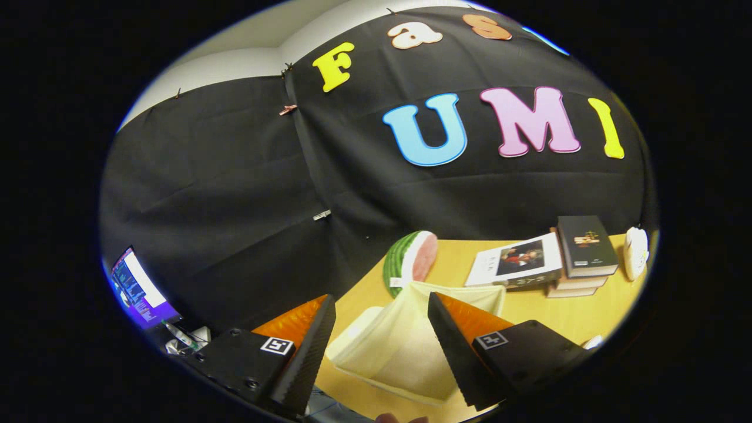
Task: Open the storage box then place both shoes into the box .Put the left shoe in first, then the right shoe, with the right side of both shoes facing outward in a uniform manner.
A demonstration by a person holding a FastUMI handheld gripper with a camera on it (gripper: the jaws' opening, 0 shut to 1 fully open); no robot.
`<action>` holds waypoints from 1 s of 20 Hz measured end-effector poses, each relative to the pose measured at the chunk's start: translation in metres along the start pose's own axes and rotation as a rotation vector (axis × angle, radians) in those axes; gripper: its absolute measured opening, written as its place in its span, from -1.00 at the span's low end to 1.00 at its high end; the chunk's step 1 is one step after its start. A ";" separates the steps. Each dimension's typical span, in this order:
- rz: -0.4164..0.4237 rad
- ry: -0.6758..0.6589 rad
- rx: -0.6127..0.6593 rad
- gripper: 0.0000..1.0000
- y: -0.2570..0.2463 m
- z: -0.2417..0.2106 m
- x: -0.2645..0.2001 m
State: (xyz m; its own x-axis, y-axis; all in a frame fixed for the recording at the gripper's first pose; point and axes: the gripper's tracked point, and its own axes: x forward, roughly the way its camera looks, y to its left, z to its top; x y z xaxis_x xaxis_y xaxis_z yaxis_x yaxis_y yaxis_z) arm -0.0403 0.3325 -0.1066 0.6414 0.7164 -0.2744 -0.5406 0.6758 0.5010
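The gripper [379,343] hung above the near part of the desk [540,314], its two fingers spread wide and holding nothing. Each finger carried a small square marker on its mount.

Between the fingers, and reaching a little beyond their tips, lay the box [405,346], a pale cream storage box with soft-looking walls. It sat toward the desk's near left corner. Its lid [464,294] stood raised at the far side, so the box was open, and the inside that showed between the fingers held no shoe. The fingers were above the box; whether either one touched it could not be told.

Just beyond the box, near the desk's far left corner, a watermelon slice [411,258] stood on edge against the black cloth wall [235,194], its striped rind turned left and its pink flesh turned right.

To the right of the slice, along the desk's far edge, lay a white book [517,264] with a picture on its cover. Beside it a dark book [586,244] rested on top of a short stack of books [573,286]. At the far right corner stood a small white object [635,252], too small to identify.

Off the desk's left edge a lit screen [138,288] glowed low against the cloth.

A fingertip [388,418] of the person showed under the gripper.
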 end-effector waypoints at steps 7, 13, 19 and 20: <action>-0.243 0.060 -0.038 0.92 -0.125 -0.041 -0.088; -0.476 0.242 -0.065 0.92 -0.208 -0.134 -0.154; -0.568 0.386 -0.031 0.91 -0.244 -0.218 -0.170; -0.571 0.404 -0.019 0.84 -0.246 -0.229 -0.169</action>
State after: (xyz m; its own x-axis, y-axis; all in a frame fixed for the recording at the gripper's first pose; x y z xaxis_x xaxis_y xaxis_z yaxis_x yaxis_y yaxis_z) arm -0.1400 0.0846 -0.3714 0.5776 0.2541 -0.7757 -0.1912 0.9660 0.1740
